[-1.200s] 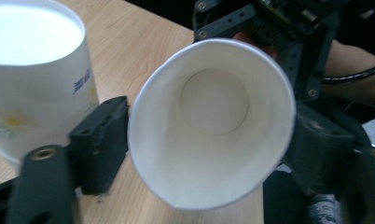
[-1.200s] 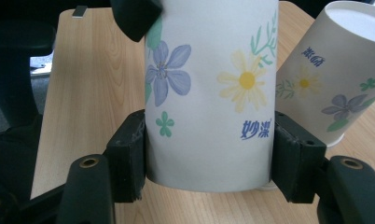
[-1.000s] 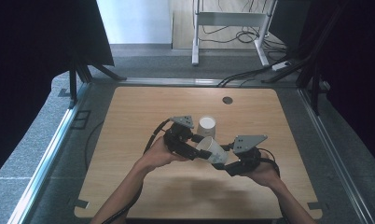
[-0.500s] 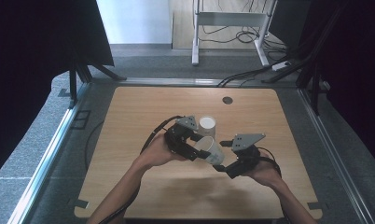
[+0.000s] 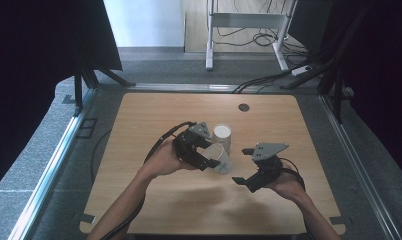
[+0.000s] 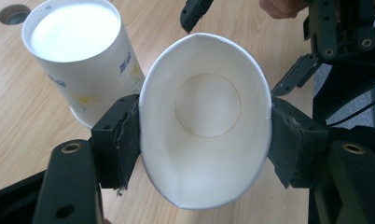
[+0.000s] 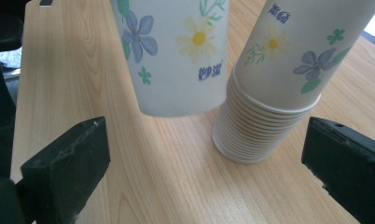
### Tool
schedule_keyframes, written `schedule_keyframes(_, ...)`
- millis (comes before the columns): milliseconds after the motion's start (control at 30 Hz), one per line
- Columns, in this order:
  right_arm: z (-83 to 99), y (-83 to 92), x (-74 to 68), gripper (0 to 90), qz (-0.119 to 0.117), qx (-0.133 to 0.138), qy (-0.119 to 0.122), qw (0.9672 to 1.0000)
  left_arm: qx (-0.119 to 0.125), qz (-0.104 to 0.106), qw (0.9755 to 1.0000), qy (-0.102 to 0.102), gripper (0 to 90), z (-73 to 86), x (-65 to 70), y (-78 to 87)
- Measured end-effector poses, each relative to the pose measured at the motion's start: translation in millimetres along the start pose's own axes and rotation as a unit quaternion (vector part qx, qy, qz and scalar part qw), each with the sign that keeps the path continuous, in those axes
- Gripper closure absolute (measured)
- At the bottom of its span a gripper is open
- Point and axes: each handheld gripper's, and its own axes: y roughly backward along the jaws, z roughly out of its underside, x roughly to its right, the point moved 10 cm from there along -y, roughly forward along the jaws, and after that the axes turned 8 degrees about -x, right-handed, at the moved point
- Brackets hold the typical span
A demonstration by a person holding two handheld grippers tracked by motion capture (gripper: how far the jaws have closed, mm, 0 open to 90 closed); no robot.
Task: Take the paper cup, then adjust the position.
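My left gripper (image 5: 212, 159) is shut on a white flowered paper cup (image 5: 221, 158), held on its side just above the table. In the left gripper view the pads (image 6: 122, 140) squeeze the cup (image 6: 206, 100) into an oval, its mouth toward the camera. A stack of upturned paper cups (image 5: 222, 135) stands on the table right behind it. My right gripper (image 5: 242, 165) is to the right of the held cup; its jaws have just been opening and now stand wide with nothing between them. The right gripper view has the held cup (image 7: 176, 56) just ahead and the stack (image 7: 279, 79) beside it.
The wooden table (image 5: 139, 120) has a round cable hole (image 5: 244, 107) at the back. A metal rail (image 5: 54, 160) runs along its left side and another (image 5: 354, 160) along the right. Cables trail from both grippers.
The right gripper's jaws have opened and come off the held cup's base end, now a little apart from it. The left gripper keeps its grip on the cup.
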Motion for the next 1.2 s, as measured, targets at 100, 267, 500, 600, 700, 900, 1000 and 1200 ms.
schedule_keyframes(100, 1.2, 0.3, 0.9, 0.8, 0.002, 0.000, -0.002, 1.0000, -0.002, -0.005, 1.0000, 0.003, 32.5, 1.1, -1.1, 1.7)
schedule_keyframes(267, 4.1, 0.5, 3.9, 0.8, 0.010, -0.003, -0.005, 0.9999, -0.011, -0.017, 0.9998, 0.008, 32.5, 5.6, -5.1, 4.2)
schedule_keyframes(500, 8.4, 1.9, 8.5, 0.8, 0.016, -0.001, -0.016, 0.9997, -0.022, -0.029, 0.9991, 0.020, 32.6, 14.2, -12.3, 6.5)
schedule_keyframes(600, 10.3, 3.2, 10.2, 0.8, 0.018, 0.000, -0.021, 0.9996, -0.025, -0.035, 0.9987, 0.028, 32.5, 18.2, -14.9, 8.5)
schedule_keyframes(700, 13.0, 4.1, 12.6, 0.6, 0.023, -0.002, -0.021, 0.9995, -0.030, -0.040, 0.9981, 0.034, 32.5, 22.8, -18.2, 11.2)
schedule_keyframes(900, 22.2, 6.0, 17.6, 0.5, 0.029, -0.007, -0.034, 0.9990, -0.044, -0.052, 0.9965, 0.048, 32.4, 32.9, -25.8, 16.1)
schedule_keyframes(1000, 24.5, 6.7, 19.0, 0.5, 0.031, -0.007, -0.038, 0.9988, -0.050, -0.060, 0.9953, 0.057, 32.4, 38.1, -30.4, 18.7)
schedule_keyframes(1200, 30.1, 8.7, 23.8, 0.3, 0.041, -0.007, -0.049, 0.9980, -0.062, -0.072, 0.9932, 0.069, 32.4, 46.4, -37.6, 22.2)
